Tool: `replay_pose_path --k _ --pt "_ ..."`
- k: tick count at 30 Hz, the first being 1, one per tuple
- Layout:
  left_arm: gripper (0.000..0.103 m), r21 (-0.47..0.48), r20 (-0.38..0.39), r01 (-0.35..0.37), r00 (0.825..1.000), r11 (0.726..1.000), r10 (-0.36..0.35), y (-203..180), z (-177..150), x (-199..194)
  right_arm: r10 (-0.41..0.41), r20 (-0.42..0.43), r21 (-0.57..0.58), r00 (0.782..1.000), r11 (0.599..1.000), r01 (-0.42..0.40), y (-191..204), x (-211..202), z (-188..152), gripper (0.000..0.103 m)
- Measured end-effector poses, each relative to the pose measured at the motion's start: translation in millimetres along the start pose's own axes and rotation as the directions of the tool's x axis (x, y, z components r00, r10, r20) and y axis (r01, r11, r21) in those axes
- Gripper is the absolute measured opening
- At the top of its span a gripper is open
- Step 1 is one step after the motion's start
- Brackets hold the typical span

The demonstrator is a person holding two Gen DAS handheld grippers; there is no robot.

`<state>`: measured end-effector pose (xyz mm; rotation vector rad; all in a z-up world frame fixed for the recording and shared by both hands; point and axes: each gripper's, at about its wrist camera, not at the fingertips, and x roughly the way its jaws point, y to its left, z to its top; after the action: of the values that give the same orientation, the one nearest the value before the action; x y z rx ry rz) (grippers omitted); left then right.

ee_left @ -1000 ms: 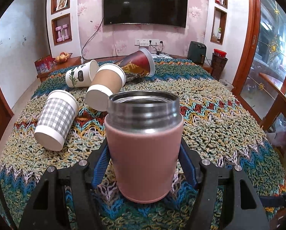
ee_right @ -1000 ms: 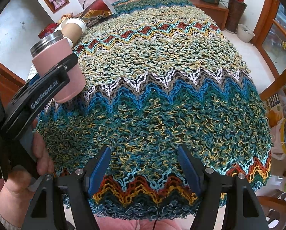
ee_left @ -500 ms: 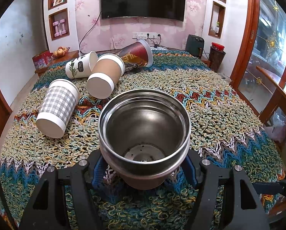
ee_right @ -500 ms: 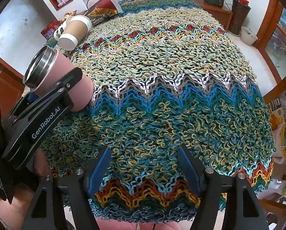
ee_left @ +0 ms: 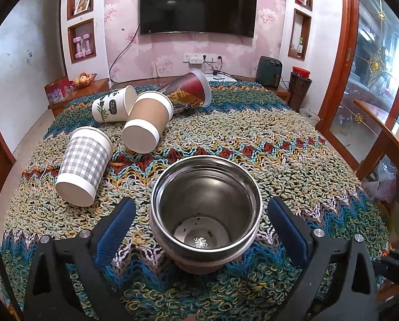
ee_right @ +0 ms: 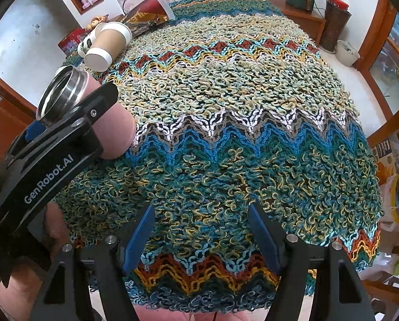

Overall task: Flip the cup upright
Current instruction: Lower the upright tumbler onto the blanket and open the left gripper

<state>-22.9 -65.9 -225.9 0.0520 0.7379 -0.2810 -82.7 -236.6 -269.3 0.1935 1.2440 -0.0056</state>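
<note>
My left gripper (ee_left: 199, 230) is gaping wide, pads flanking but clear of the pink steel cup (ee_left: 204, 211), which is standing upright, mouth up, on the knitted tablecloth (ee_left: 293, 165). My right gripper (ee_right: 202, 235) is hovering spread over the cloth's near edge, holding nothing. Four paper cups are lying tipped beyond, the checked cup (ee_left: 83, 165) nearest.

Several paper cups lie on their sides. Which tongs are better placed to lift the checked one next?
Left, probably. The left tongs are open around the upright pink cup, and the checked cup lies just beyond their left finger. The right tongs hang open over bare cloth, farther away.
</note>
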Motion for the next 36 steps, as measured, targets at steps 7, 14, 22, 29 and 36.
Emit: replay_pose_path --k 7,14,22,29,36 --pt "0.100 0.007 -0.029 0.001 1.000 1.000 -0.001 -1.4 3.6 -10.4 -0.007 0.022 -0.008 1.000 1.000 0.007 4.0 -6.2 1.5 0.073" --pt "0.100 -0.010 -0.076 -0.036 0.997 0.999 0.035 5.3 12.9 -34.1 -0.005 0.043 -0.037 0.999 0.999 0.007 14.3 -26.7 5.1 0.073" --pt "0.100 -0.116 -0.144 -0.087 0.987 0.989 0.070 28.6 39.6 -83.0 0.004 0.114 -0.095 0.994 0.995 0.007 32.2 -74.7 12.1 0.073" --pt "0.100 -0.176 -0.174 -0.157 0.977 0.972 0.127 43.1 64.7 -133.4 0.029 0.200 -0.139 0.979 0.990 -0.001 46.9 -135.6 29.6 0.073" --pt "0.100 -0.200 -0.210 -0.220 0.961 0.955 0.178 46.0 82.1 -170.8 0.043 0.282 -0.186 0.959 0.983 0.011 60.8 -184.0 38.6 0.073"
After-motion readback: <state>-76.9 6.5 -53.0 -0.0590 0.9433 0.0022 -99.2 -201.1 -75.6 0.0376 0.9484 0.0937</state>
